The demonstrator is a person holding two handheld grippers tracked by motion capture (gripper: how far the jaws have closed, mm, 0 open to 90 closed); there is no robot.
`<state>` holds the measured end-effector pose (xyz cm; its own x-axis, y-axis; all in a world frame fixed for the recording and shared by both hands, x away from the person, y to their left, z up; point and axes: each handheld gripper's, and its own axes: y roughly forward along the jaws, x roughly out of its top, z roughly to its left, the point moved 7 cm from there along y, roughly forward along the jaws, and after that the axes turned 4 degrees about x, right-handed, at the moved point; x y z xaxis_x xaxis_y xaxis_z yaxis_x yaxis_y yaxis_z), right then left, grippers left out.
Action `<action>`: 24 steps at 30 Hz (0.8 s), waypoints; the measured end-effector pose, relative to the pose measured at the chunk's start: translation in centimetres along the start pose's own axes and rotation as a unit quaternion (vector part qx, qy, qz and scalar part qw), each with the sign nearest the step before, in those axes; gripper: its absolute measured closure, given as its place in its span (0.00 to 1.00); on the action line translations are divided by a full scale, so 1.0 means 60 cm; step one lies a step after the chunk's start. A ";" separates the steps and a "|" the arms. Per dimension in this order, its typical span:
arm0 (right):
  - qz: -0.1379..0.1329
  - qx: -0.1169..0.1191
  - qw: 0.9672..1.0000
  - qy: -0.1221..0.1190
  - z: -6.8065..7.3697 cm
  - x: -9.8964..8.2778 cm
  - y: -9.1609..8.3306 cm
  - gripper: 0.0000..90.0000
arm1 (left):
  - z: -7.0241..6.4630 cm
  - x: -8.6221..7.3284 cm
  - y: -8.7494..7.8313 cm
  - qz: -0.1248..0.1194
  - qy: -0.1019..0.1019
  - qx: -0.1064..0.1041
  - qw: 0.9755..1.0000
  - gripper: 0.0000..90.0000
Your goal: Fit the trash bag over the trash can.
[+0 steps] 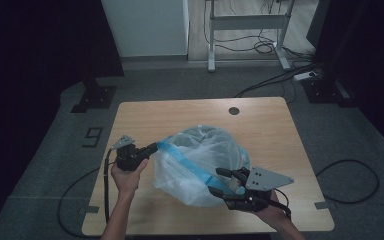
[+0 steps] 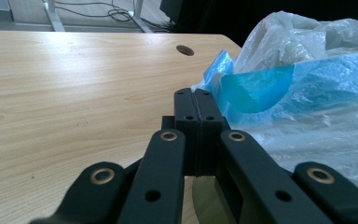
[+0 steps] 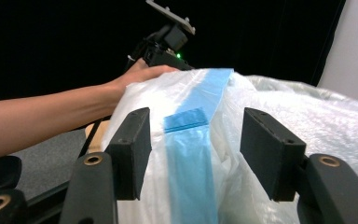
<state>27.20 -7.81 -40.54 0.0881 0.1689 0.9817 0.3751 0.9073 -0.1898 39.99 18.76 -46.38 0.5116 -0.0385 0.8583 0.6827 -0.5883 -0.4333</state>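
Observation:
A clear plastic bag (image 1: 200, 160) with a blue band (image 1: 185, 161) around its mouth lies puffed up on the wooden table (image 1: 270, 130). My left gripper (image 1: 152, 148) is at the bag's left end. In the left gripper view its jaws are pressed flat together (image 2: 196, 95), with the blue band (image 2: 256, 88) coming out right at their tips. My right gripper (image 1: 222, 181) is at the bag's near right side. Its jaws stand apart (image 3: 196, 135) on either side of the blue band (image 3: 189, 154), and the pads do not touch the bag (image 3: 307, 121).
A round cable hole (image 1: 234, 110) sits near the table's far edge. Beyond the table a white desk frame (image 1: 245, 22) and cables (image 1: 280, 80) lie on the floor. A black cable (image 1: 352, 180) loops on the floor at the right.

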 end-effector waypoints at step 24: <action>0.063 0.036 0.996 -0.042 0.069 -0.093 0.017 0.99 | -0.010 -0.015 -0.015 0.000 0.006 -0.013 1.000 0.99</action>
<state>23.28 -6.23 -46.14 0.0524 0.3128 0.9484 0.2981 0.9015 -0.3138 38.60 18.87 -46.58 0.5055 -0.0471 0.8615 0.6688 -0.6095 -0.4257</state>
